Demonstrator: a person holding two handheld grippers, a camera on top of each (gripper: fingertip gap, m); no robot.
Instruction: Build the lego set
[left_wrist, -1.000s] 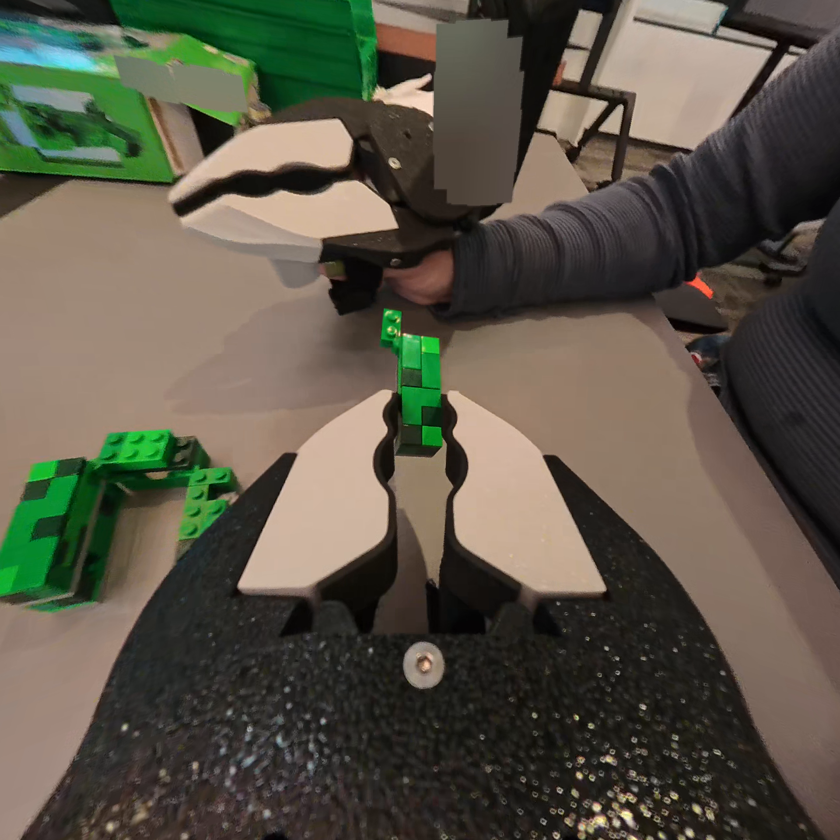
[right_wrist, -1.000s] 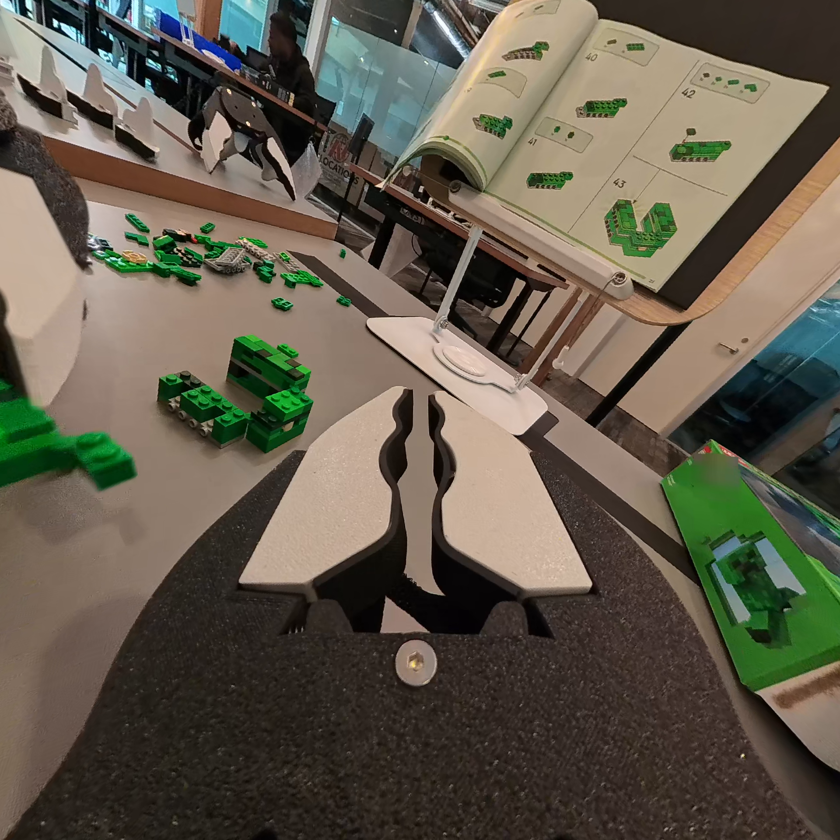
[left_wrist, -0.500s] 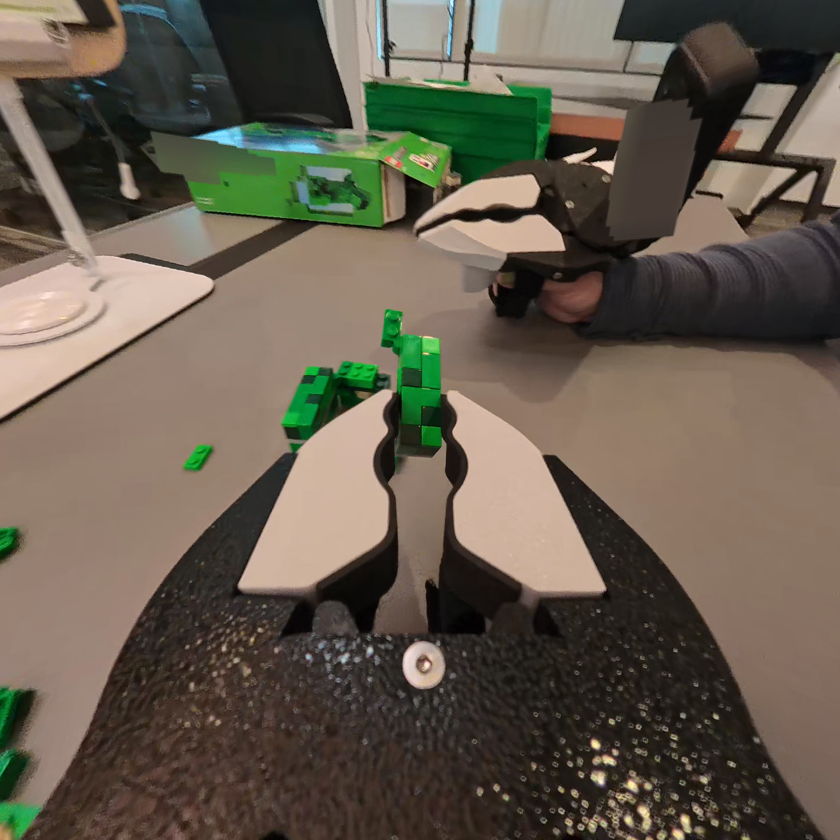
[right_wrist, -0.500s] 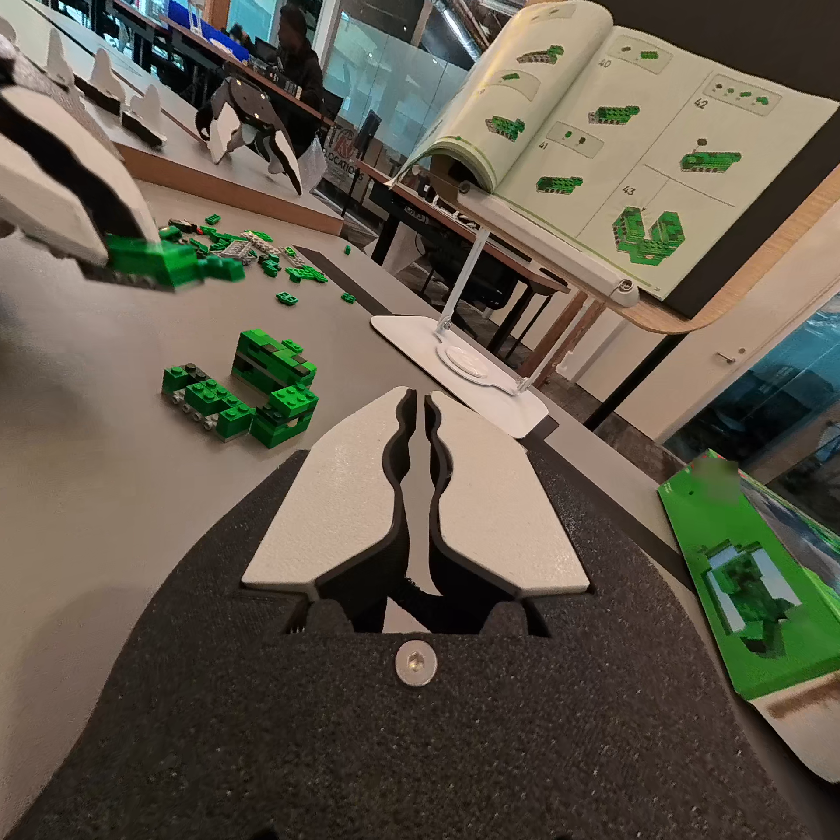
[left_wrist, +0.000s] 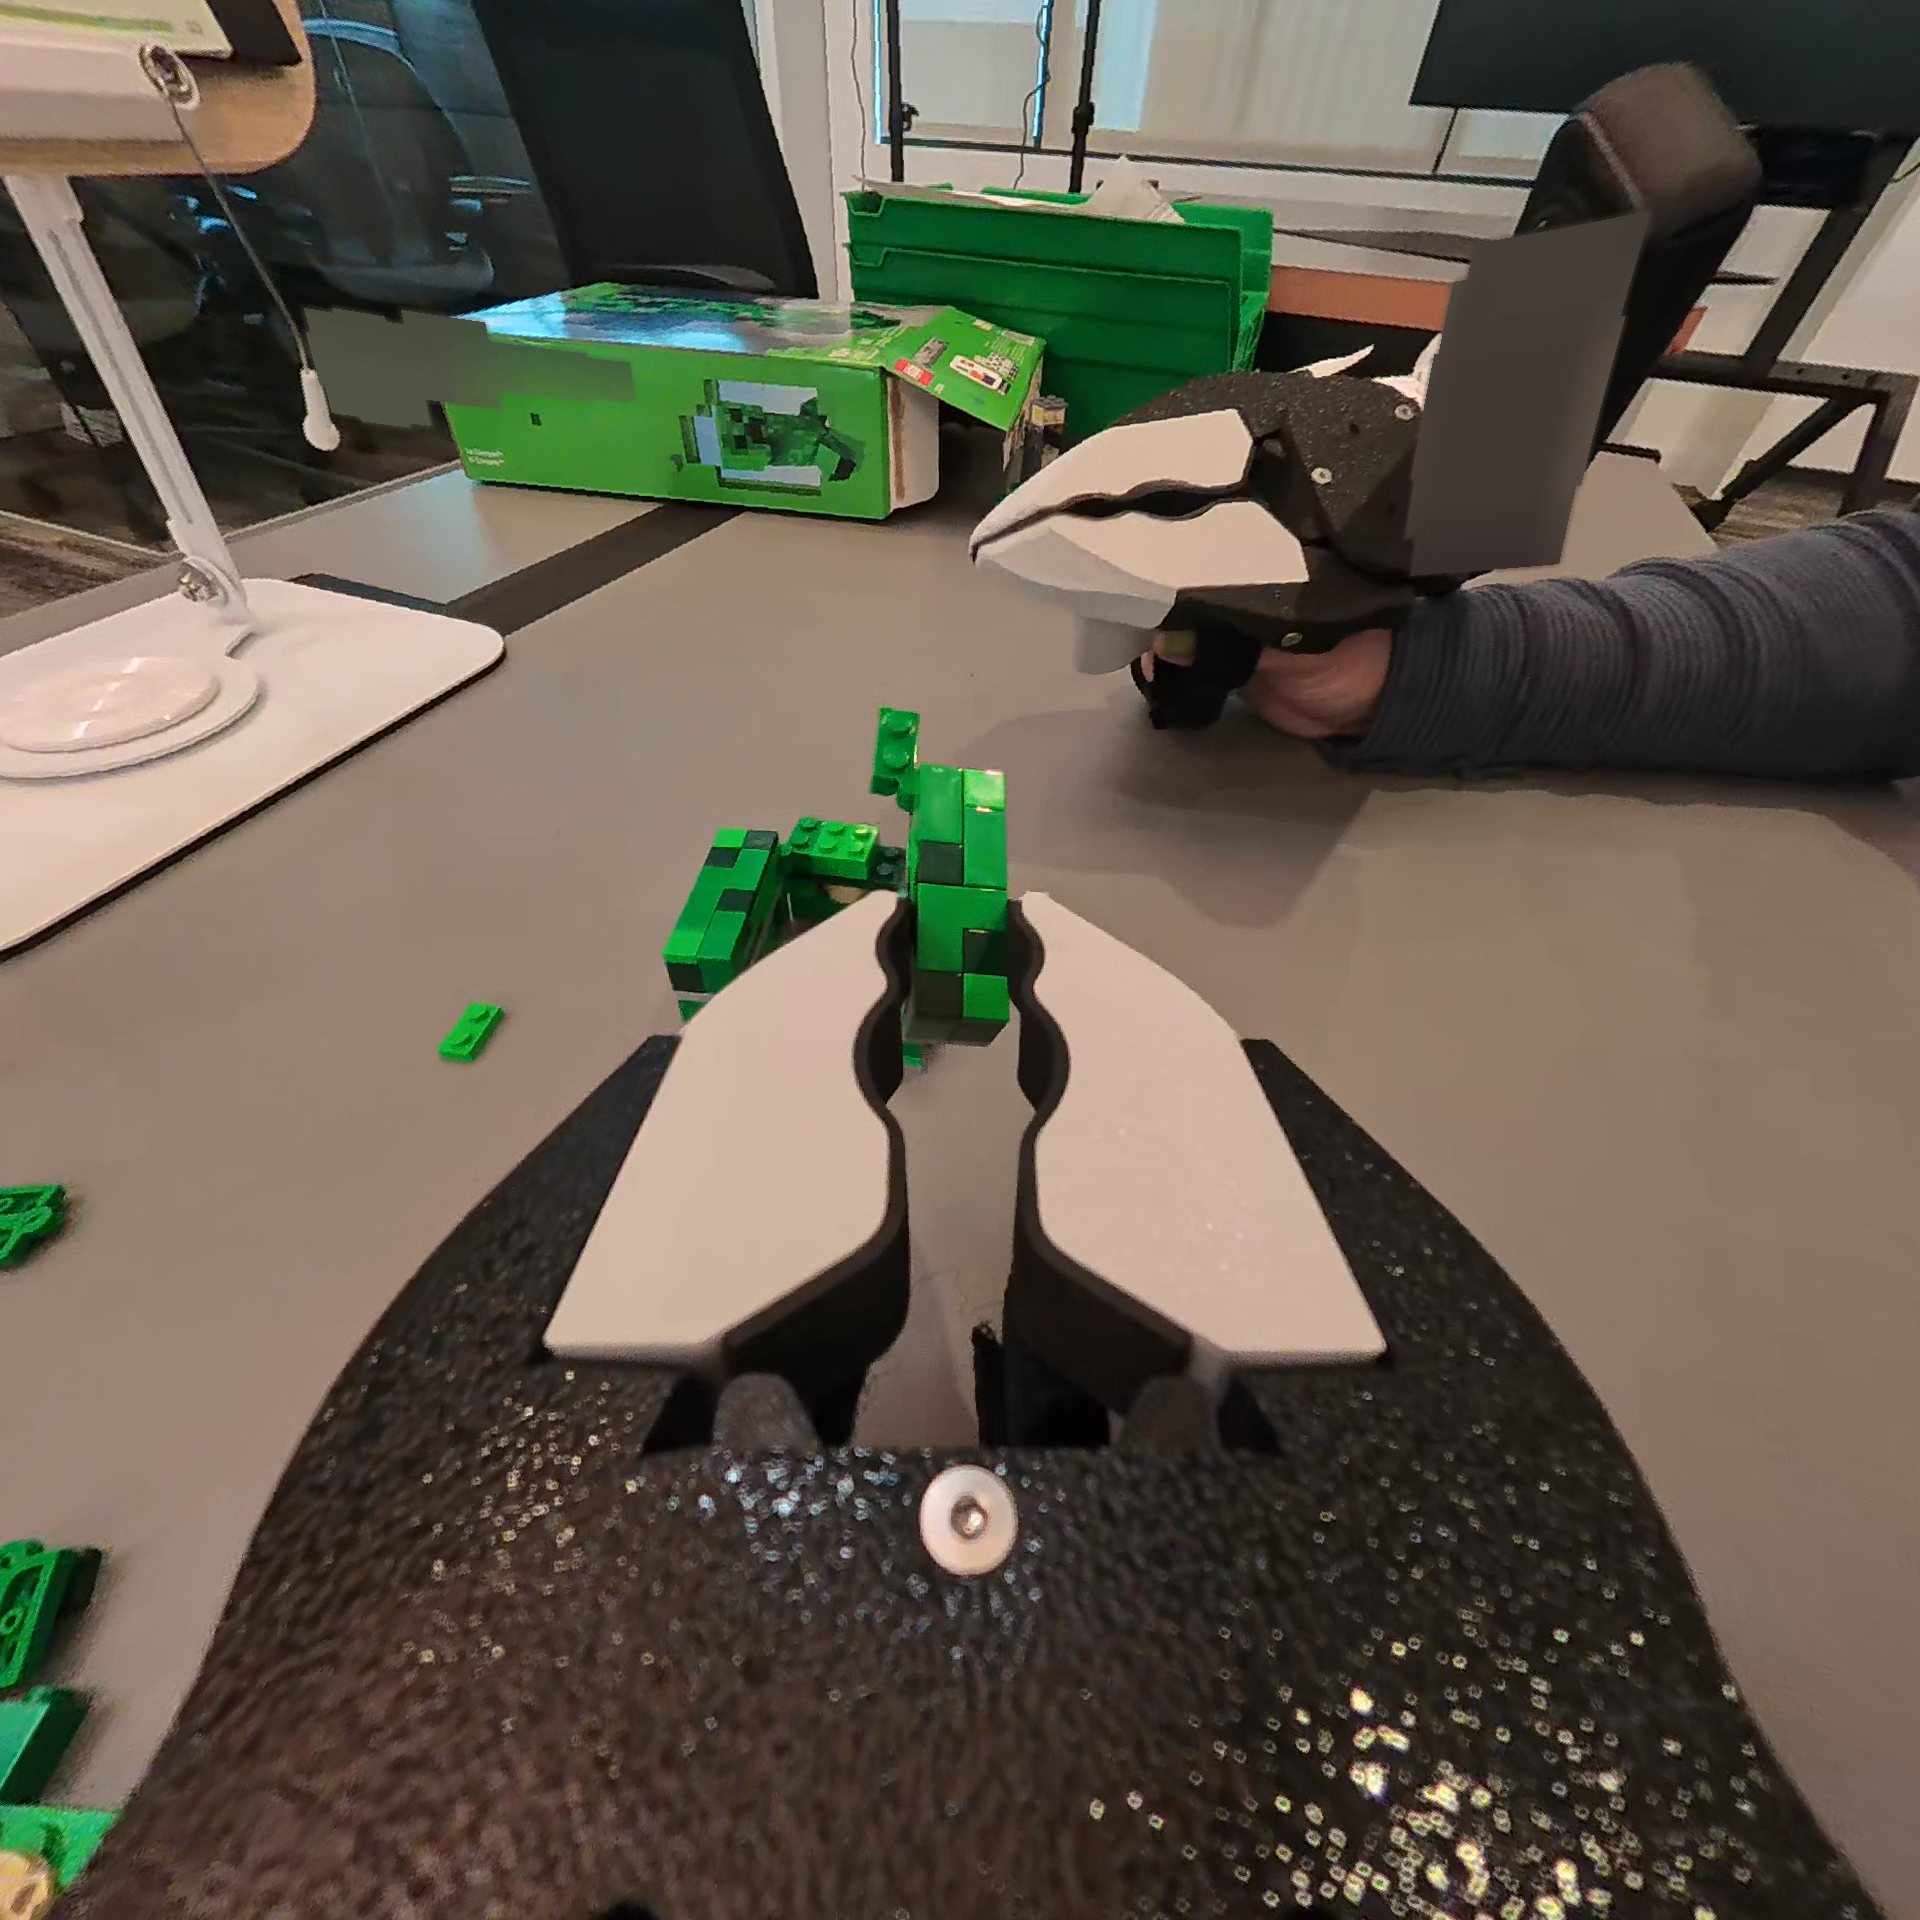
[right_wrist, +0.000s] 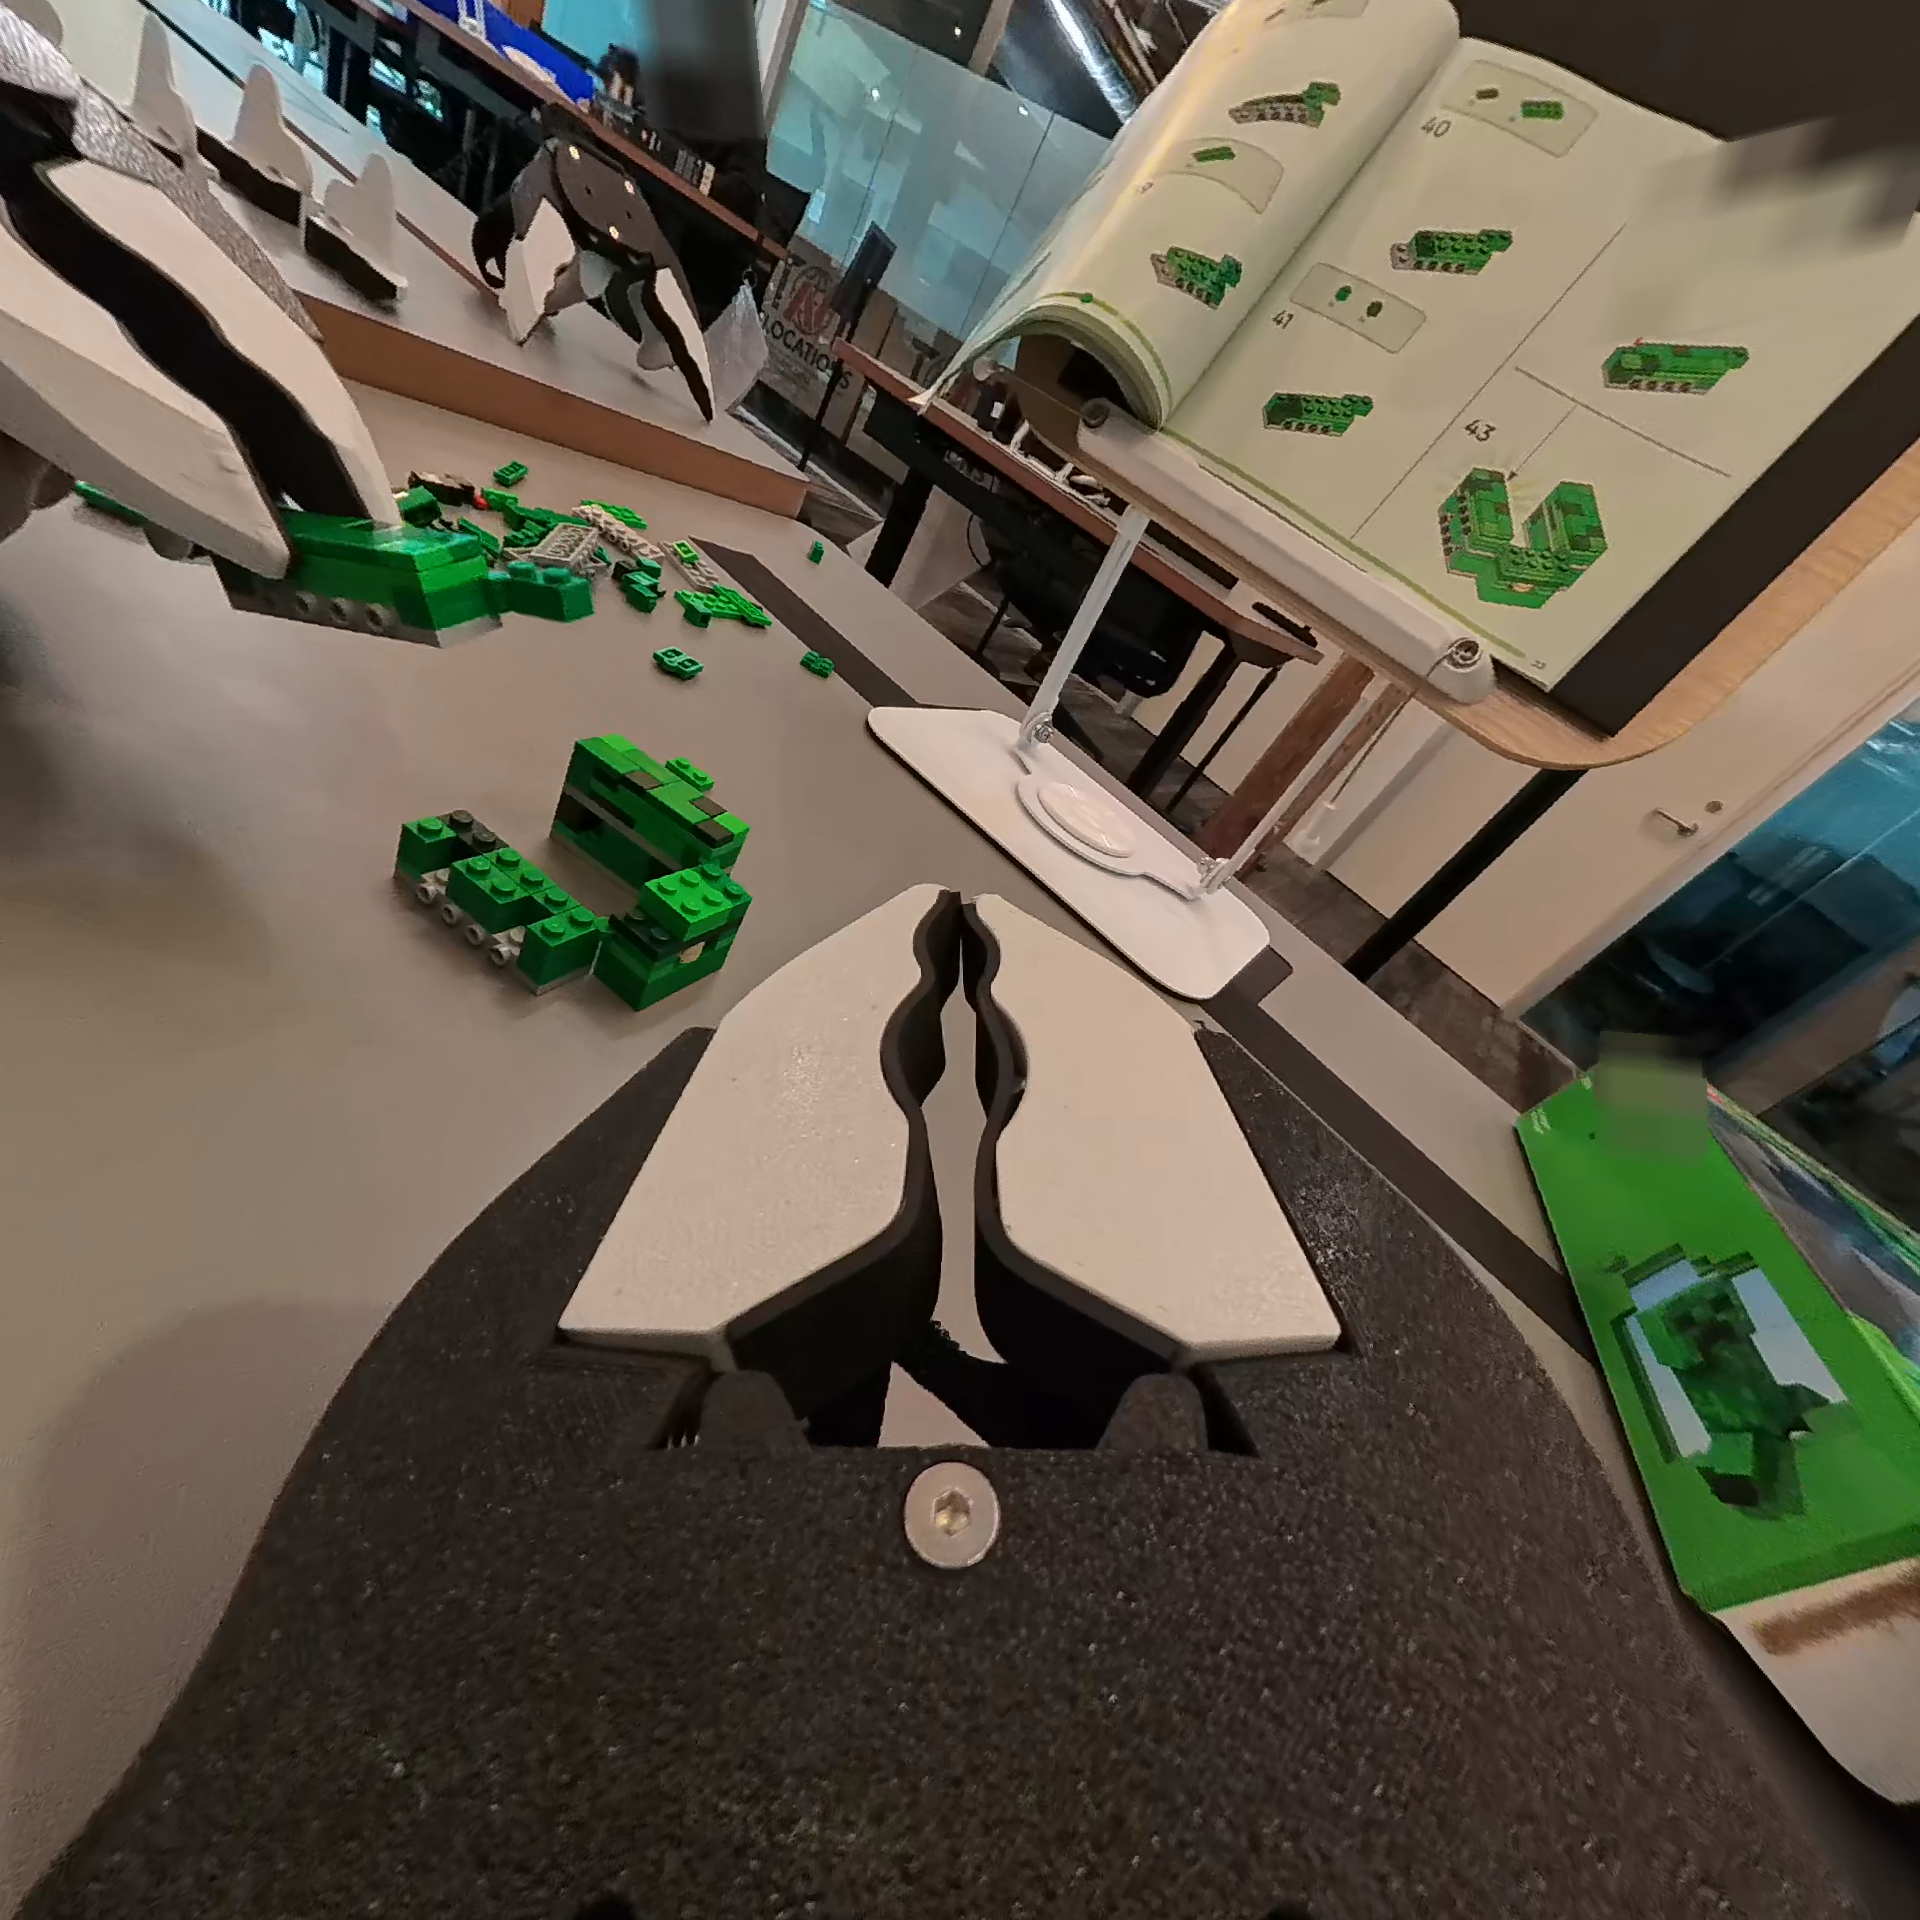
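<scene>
Gripping a green brick sub-assembly between its jaws, the left gripper holds the piece above the grey table, its far end carrying a small plate that sticks out at 12 o'clock. In the right wrist view the same piece hangs clear of the table at 10 o'clock, grey pin holes along its underside.

The right gripper has its jaws pressed together on nothing and sits well apart, at 2 o'clock from the held piece in the left wrist view, the hand resting on the table.

A U-shaped green build lies on the table, just beyond the held piece at 11 o'clock in the left view. Loose bricks are scattered farther off, and the instruction booklet stands open on a white stand. The green set box lies at the table's far edge.

Judging from this, the step in hand is joining the held sub-assembly to the U-shaped build. The next move likely calls for lowering the piece with its studs lined up, while the right gripper comes over to steady the build against the push.
</scene>
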